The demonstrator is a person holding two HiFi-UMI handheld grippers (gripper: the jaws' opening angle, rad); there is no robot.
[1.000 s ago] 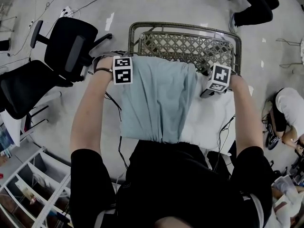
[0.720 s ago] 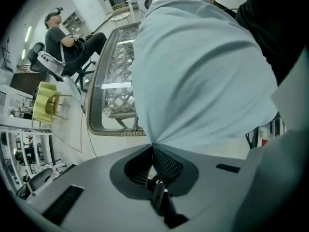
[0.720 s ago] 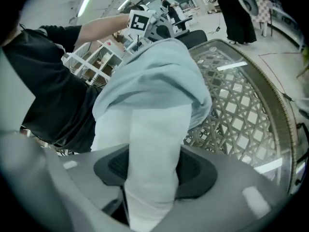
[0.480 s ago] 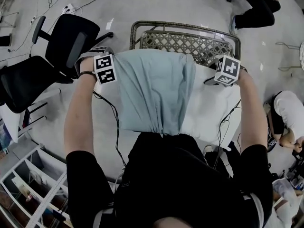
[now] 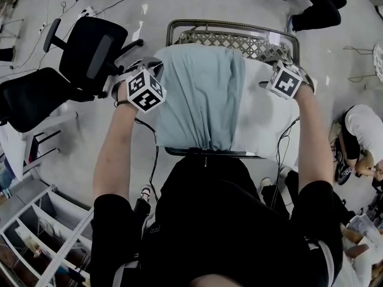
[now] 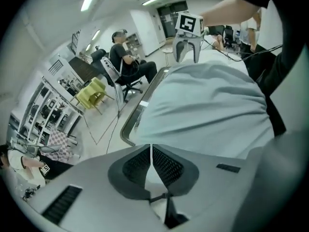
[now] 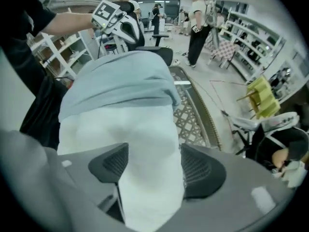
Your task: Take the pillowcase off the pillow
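Note:
A white pillow [image 5: 263, 118] lies on a wicker seat, its left half still inside a light blue pillowcase [image 5: 200, 94]. My left gripper [image 5: 152, 76] is at the pillowcase's left edge. In the left gripper view its jaws are shut on a thin fold of the pillowcase [image 6: 207, 105], and the right gripper [image 6: 187, 57] shows beyond the fabric. My right gripper [image 5: 272, 79] holds the bare end of the pillow [image 7: 140, 134]. Its jaws stand wide and are opening, with the pillow filling the gap and both pads touching it. The pillowcase [image 7: 120, 81] bunches further along.
The wicker seat with a metal frame [image 5: 233, 37] carries the pillow. Two black office chairs [image 5: 90, 49] stand to the left. A white shelf unit [image 5: 42, 232] is at lower left. A person [image 5: 362, 136] crouches at the right. Cables run over the floor.
Both grippers and the pillow have moved away from me, toward the seat's back. The left gripper's cube has turned, and more of the seat's front rail shows.

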